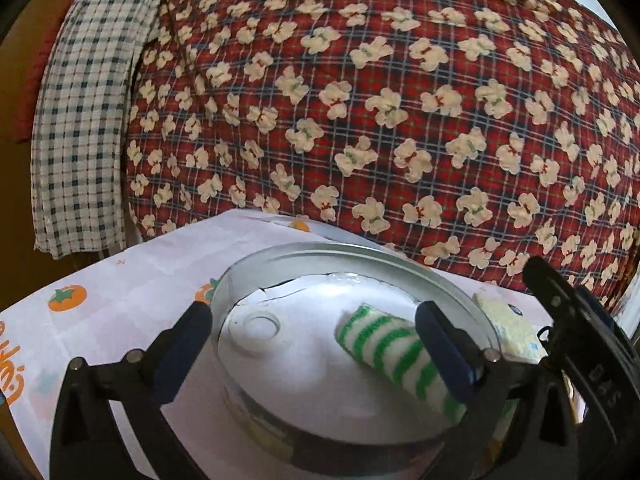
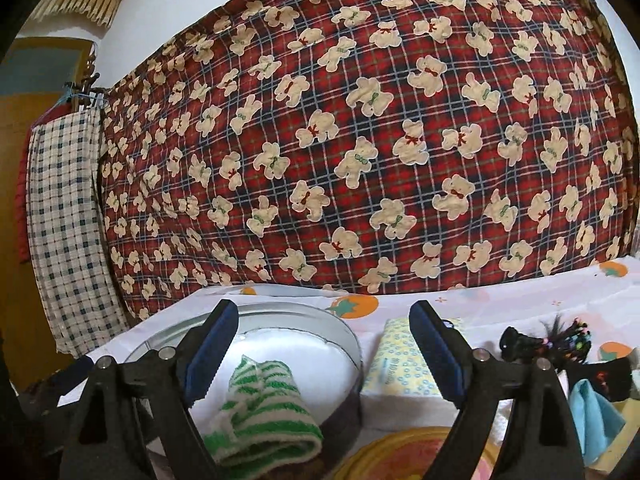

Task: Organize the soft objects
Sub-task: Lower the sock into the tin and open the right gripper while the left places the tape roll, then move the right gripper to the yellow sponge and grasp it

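Note:
A rolled green-and-white striped cloth (image 1: 394,350) lies inside a round metal tin (image 1: 280,258) lined with white paper. My left gripper (image 1: 314,344) hovers over the tin, open, with the cloth next to its right finger. In the right wrist view the same cloth (image 2: 264,412) lies in the tin (image 2: 344,332). My right gripper (image 2: 324,356) is open above it, empty. A yellow-patterned tissue pack (image 2: 404,368) lies right of the tin and also shows in the left wrist view (image 1: 508,326).
A white tablecloth with orange fruit prints (image 1: 132,284) covers the table. A red plaid bear-print blanket (image 1: 380,100) hangs behind. A checked cloth (image 1: 84,128) hangs at left. Black hair ties (image 2: 560,344), a blue cloth (image 2: 592,416) and an orange-yellow mat (image 2: 404,456) lie at right.

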The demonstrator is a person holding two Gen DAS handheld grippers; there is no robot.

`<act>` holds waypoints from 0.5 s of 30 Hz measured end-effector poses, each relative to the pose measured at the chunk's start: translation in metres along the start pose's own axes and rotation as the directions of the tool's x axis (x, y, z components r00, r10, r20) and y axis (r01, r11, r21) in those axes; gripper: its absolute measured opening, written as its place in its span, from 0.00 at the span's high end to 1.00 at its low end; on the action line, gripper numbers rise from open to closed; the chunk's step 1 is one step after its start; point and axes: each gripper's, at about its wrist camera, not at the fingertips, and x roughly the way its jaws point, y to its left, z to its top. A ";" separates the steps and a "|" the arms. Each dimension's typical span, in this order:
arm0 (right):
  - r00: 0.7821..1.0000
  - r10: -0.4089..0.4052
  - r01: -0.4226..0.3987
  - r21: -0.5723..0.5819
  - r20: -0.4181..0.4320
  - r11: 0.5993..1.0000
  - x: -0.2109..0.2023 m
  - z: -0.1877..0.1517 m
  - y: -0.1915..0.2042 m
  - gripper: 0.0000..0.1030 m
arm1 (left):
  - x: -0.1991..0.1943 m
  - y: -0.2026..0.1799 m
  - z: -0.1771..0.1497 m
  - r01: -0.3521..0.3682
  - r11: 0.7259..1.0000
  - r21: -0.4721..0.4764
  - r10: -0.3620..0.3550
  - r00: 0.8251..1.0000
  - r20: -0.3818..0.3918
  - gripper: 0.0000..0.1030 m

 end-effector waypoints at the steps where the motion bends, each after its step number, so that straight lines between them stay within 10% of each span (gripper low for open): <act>1: 1.000 0.000 0.000 -0.001 0.001 1.000 -0.002 0.000 -0.001 0.13 | -0.003 -0.002 -0.002 0.000 1.000 -0.001 0.000 1.000 0.007 0.00; 15: 0.999 -0.042 0.042 0.005 0.003 0.999 -0.036 -0.003 -0.041 0.14 | -0.028 -0.017 -0.016 0.038 0.999 -0.024 -0.038 0.999 0.011 0.00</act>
